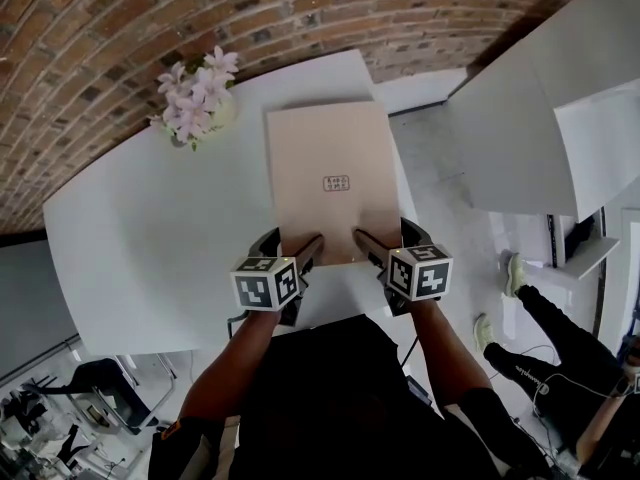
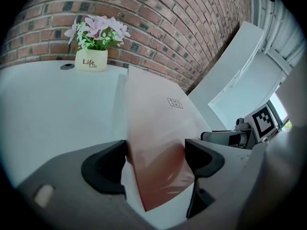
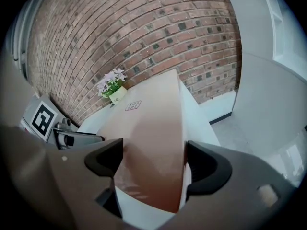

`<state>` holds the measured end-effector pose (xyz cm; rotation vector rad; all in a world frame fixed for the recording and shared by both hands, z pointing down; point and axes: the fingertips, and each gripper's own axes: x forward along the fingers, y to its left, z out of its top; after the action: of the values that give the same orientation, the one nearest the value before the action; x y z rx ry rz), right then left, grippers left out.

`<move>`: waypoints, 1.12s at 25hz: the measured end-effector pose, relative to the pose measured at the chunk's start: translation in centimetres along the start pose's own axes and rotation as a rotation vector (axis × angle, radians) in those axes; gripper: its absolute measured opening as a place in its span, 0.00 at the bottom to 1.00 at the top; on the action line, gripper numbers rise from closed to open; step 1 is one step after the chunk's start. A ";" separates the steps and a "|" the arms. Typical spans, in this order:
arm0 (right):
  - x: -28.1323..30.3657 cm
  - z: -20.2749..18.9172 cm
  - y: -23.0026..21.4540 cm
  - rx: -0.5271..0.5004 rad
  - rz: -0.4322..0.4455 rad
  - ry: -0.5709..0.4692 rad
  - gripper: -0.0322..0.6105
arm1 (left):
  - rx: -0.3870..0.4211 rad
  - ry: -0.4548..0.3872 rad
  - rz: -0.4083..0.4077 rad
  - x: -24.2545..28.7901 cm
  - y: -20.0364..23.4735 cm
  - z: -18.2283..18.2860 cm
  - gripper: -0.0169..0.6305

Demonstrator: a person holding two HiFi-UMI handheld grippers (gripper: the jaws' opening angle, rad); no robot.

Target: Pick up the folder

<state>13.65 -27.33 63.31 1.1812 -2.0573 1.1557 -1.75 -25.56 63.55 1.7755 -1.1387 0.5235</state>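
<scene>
Closest to the head camera are the two hand-held grippers, side by side at the near end of the flat tan card folder (image 1: 335, 168). The folder lies on the white round-cornered table (image 1: 150, 238), its long side running away toward the brick wall and its right edge close to the table's right edge.

The left gripper (image 1: 290, 246) has its jaws wide apart. Its own view shows the folder's near corner reaching into the gap (image 2: 156, 155) without either pad pressing on it. The right gripper (image 1: 388, 240) is set the same way, jaws spread with the folder's near end between them (image 3: 153, 159).

Both sit on the short near edge, one toward each corner. That seems chosen because a thin, floppy sheet held at two spaced points should lift level instead of drooping or swinging from one corner.

A small cream pot of pink flowers (image 1: 195, 103) stands well apart at the table's far left, out of the lifting path. A second person's legs show on the floor to the right.

By my reading, the grasp is lined up but not yet closed, so the folder is not yet lifted. One risk is a pad sliding over the card rather than under it.
</scene>
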 end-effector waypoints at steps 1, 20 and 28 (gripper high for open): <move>-0.1 0.1 0.1 -0.008 -0.004 -0.005 0.70 | -0.001 -0.003 0.001 -0.1 -0.1 0.0 0.63; -7.5 -0.5 6.9 -0.069 -0.040 -0.159 0.70 | 0.105 -0.200 -0.025 -9.5 -2.7 -0.3 0.63; -11.5 -3.0 12.1 -0.089 -0.043 -0.197 0.70 | 0.143 -0.260 -0.036 -15.9 -3.2 -2.7 0.63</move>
<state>8.96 -16.49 51.22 1.3347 -2.1915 0.9508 -6.23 -15.30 51.52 2.0291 -1.2692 0.3672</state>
